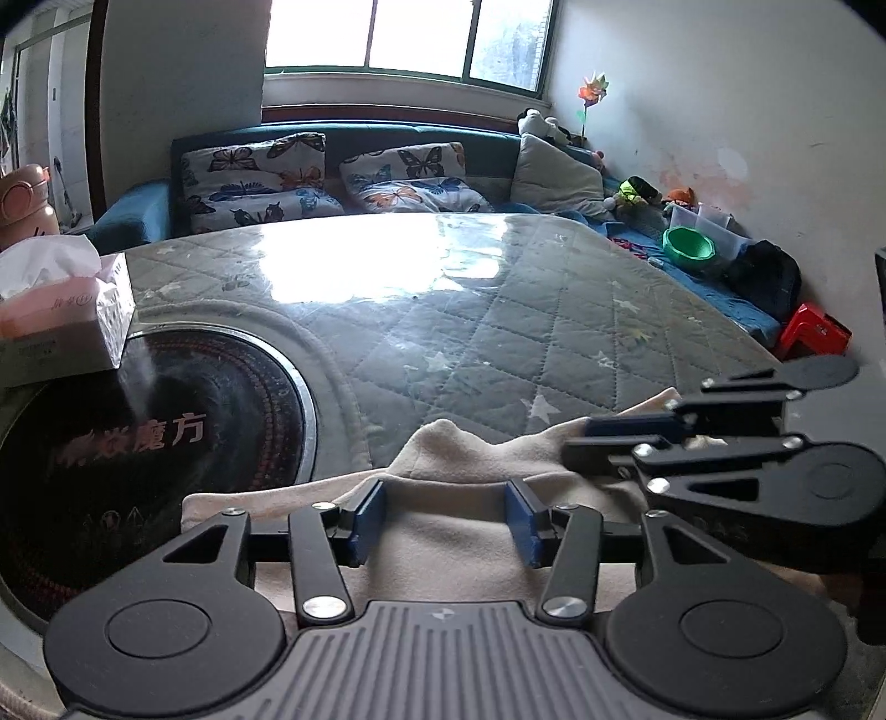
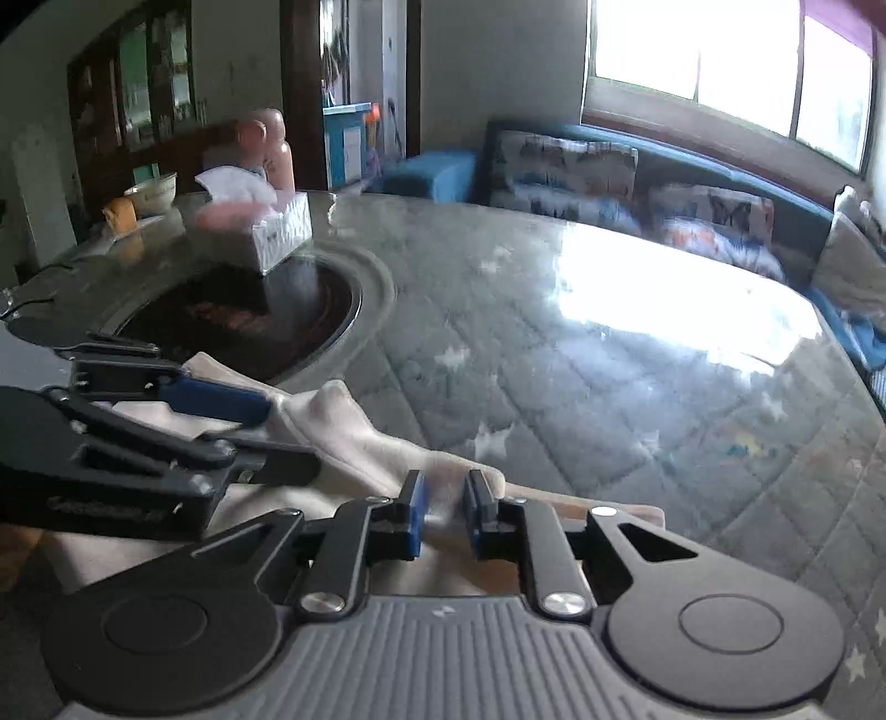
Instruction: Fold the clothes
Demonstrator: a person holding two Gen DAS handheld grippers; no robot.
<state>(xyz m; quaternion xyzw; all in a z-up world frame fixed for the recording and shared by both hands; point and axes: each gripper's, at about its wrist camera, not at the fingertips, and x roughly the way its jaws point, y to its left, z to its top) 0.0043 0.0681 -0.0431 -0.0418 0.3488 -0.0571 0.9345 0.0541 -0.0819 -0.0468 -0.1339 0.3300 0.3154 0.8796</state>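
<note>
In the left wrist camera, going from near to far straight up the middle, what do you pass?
Left gripper, open over the beige cloth → quilted table cover → butterfly pillows → blue sofa back → window.

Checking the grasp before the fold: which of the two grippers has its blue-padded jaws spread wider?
The left gripper: its jaws stand wide apart over the beige cloth. The right gripper has its jaws nearly closed, pinching a ridge of that cloth.
</note>
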